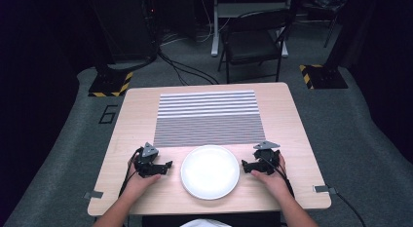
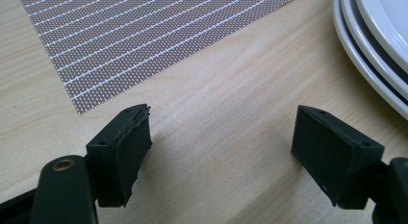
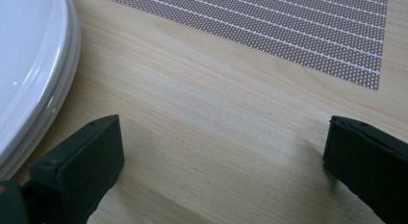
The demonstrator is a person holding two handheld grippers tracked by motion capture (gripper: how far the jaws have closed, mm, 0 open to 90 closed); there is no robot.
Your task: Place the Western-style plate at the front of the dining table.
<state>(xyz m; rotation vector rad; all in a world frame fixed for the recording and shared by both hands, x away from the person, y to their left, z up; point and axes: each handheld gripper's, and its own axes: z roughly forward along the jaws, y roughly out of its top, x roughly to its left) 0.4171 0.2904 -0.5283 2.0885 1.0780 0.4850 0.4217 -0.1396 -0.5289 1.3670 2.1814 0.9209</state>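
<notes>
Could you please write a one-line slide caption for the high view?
Two open grippers, left and right, flank stacked white plates before a striped placemat.

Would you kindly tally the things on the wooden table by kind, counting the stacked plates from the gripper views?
Round white plates, stacked: 3
Grey striped woven placemat: 1
Black two-jaw grippers, each held in a hand, jaws open: 2 (left gripper, right gripper)
Total: 6
</notes>
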